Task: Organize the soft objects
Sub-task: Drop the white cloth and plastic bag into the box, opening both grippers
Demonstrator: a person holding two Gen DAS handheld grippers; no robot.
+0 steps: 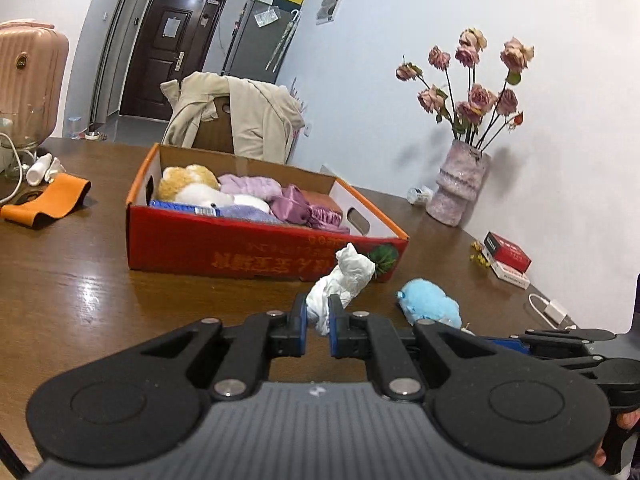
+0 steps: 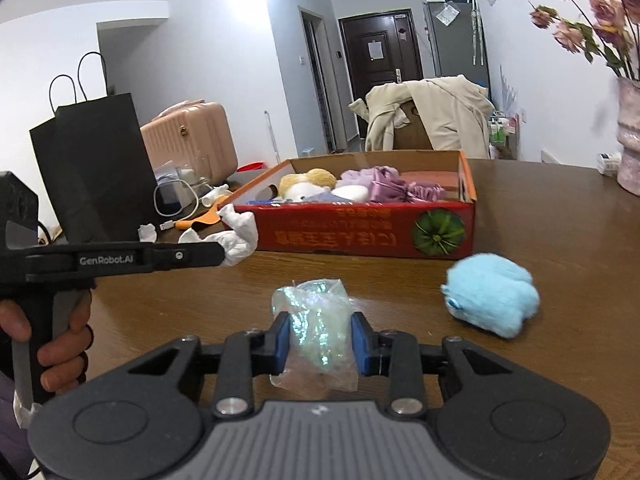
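The left gripper (image 1: 318,316) is clamped nearly closed on a crumpled white cloth (image 1: 344,280), which sticks up past its tips toward twelve o'clock; the tight pinch looks meant to keep the limp fabric from slipping while it is carried to the red box (image 1: 256,246). From the right wrist view the same cloth (image 2: 240,234) hangs at the end of that tool at nine o'clock, just beside the box's (image 2: 360,236) near left corner, with a hand (image 2: 60,344) around the handle at eight o'clock.

The right gripper (image 2: 320,344) is partly closed, its blue pads pressed into both sides of a clear shiny plastic bag (image 2: 316,320); that wider hold probably suits the bag's bulk. A blue plush toy (image 2: 492,300) lies loose on the table at three o'clock, near the box front and not yet packed. Inside the box are a yellow-and-white plush (image 1: 188,186) and purple cloths (image 1: 288,204).

The brown wooden table (image 1: 80,280) is glossy. Toward one o'clock in the left view stands a vase of dried roses (image 1: 460,184) against a pale wall; beyond are a jacket-draped chair (image 1: 236,116) and a dark door (image 1: 168,52).
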